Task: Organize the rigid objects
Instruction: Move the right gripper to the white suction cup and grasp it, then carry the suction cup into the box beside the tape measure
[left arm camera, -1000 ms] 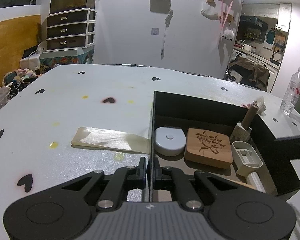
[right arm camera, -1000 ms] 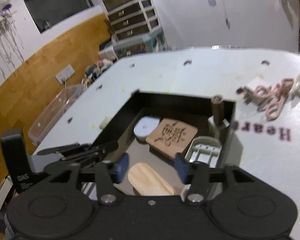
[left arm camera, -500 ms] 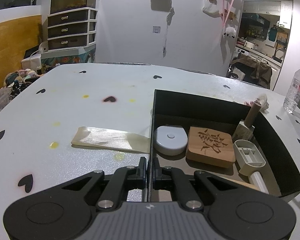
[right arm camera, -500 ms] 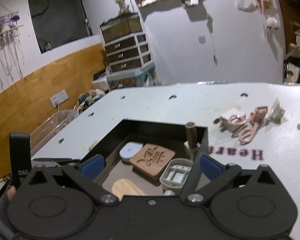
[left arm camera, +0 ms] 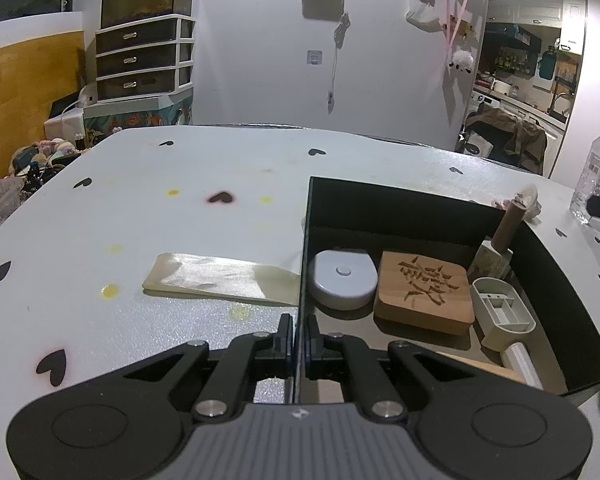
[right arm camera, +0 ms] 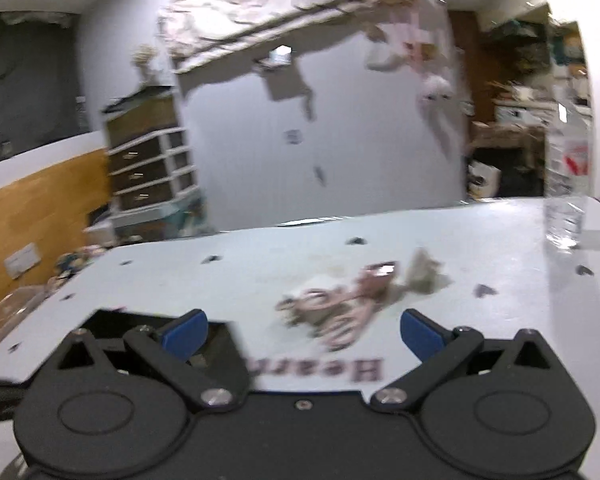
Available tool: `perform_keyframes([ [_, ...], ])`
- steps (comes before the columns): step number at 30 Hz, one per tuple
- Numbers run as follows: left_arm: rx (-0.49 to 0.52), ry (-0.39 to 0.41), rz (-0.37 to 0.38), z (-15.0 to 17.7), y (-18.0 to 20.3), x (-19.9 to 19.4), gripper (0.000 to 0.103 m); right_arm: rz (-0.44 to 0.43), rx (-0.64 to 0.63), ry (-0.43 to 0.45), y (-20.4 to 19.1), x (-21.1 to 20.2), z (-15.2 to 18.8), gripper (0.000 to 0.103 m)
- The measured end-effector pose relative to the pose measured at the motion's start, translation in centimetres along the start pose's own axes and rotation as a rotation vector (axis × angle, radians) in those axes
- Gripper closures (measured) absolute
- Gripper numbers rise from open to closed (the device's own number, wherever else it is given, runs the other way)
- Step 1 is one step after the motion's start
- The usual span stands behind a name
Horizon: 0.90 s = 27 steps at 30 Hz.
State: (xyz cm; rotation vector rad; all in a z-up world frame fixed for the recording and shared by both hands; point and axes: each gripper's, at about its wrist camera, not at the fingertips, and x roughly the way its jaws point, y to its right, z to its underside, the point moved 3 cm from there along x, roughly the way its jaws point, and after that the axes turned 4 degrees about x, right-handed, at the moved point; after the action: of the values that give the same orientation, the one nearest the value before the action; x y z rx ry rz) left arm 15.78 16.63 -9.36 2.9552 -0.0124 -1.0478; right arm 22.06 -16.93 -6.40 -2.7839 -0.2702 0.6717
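Observation:
My left gripper (left arm camera: 298,340) is shut on the left wall of a black box (left arm camera: 400,204) on the white table. Inside the box lie a round grey tape measure (left arm camera: 342,278), a carved wooden block (left arm camera: 424,292), a brown-capped bottle (left arm camera: 500,240), a white plastic holder (left arm camera: 500,312) and a wooden piece (left arm camera: 484,366). My right gripper (right arm camera: 302,330) is open and empty, above the table right of the box (right arm camera: 112,320). Ahead of it lies a pink tangled item (right arm camera: 344,300) with a pale lump (right arm camera: 420,274).
A clear water bottle (left arm camera: 594,172) stands at the table's right edge; it also shows in the right wrist view (right arm camera: 566,216). A shiny cream strip (left arm camera: 220,278) lies left of the box. Drawers (left arm camera: 140,60) stand beyond the table.
My right gripper has opened wide, risen out of the box and swung right toward the pink item. My left gripper has kept its hold on the box wall.

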Motion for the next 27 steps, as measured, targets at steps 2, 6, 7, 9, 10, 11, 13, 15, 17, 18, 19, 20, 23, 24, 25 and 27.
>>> perform_keyframes([
  [2,0.000,0.000,0.000,0.0,0.0,0.0,0.098,0.028,0.052,-0.016,1.6,1.5,-0.8,0.000],
  [6,0.000,0.001,-0.001,0.0,0.0,0.0,0.098,0.087,0.145,-0.053,4.4,5.1,-2.2,0.000],
  [7,0.000,0.000,-0.001,0.0,0.0,0.0,0.098,0.093,0.164,-0.048,5.0,5.9,-2.5,0.000],
  [9,0.001,0.000,-0.001,0.0,0.0,0.0,0.098,0.114,0.171,-0.031,5.8,7.4,-3.0,0.000],
  [10,0.001,0.000,-0.002,0.0,0.0,0.0,0.098,0.131,0.165,-0.023,6.3,8.1,-3.3,0.000],
  [11,0.000,0.000,-0.002,0.0,0.0,0.0,0.098,0.149,0.161,-0.017,6.7,8.8,-3.6,0.001],
  [13,0.002,-0.001,-0.004,0.0,0.0,0.0,0.098,0.175,0.189,-0.013,7.7,10.2,-4.1,0.005],
  [15,0.002,-0.003,-0.003,0.0,-0.1,0.0,0.098,0.180,0.252,-0.021,8.7,11.2,-4.4,0.007],
  [17,0.002,-0.004,-0.004,-0.1,-0.1,0.1,0.098,0.179,0.326,-0.031,9.6,12.3,-4.7,0.011],
  [18,0.003,-0.005,-0.006,-0.1,-0.1,0.1,0.098,0.177,0.362,-0.038,10.0,12.9,-4.7,0.014],
  [19,0.004,-0.005,-0.007,-0.1,-0.1,0.1,0.098,0.175,0.401,-0.046,10.3,13.4,-4.7,0.015],
  [20,0.004,-0.005,-0.007,-0.1,0.0,0.1,0.098,0.176,0.434,-0.055,10.6,13.9,-4.7,0.017],
  [23,0.005,-0.005,-0.007,-0.1,0.0,0.1,0.098,0.190,0.510,-0.080,11.1,15.2,-4.6,0.024],
  [24,0.006,-0.006,-0.007,-0.1,0.0,0.1,0.098,0.192,0.522,-0.084,11.1,15.4,-4.5,0.030],
  [25,0.007,-0.007,-0.007,-0.1,0.0,0.2,0.098,0.193,0.527,-0.087,11.1,15.7,-4.4,0.032],
  [27,0.009,-0.008,-0.006,-0.1,0.0,0.2,0.098,0.200,0.522,-0.091,11.0,16.0,-4.3,0.044],
])
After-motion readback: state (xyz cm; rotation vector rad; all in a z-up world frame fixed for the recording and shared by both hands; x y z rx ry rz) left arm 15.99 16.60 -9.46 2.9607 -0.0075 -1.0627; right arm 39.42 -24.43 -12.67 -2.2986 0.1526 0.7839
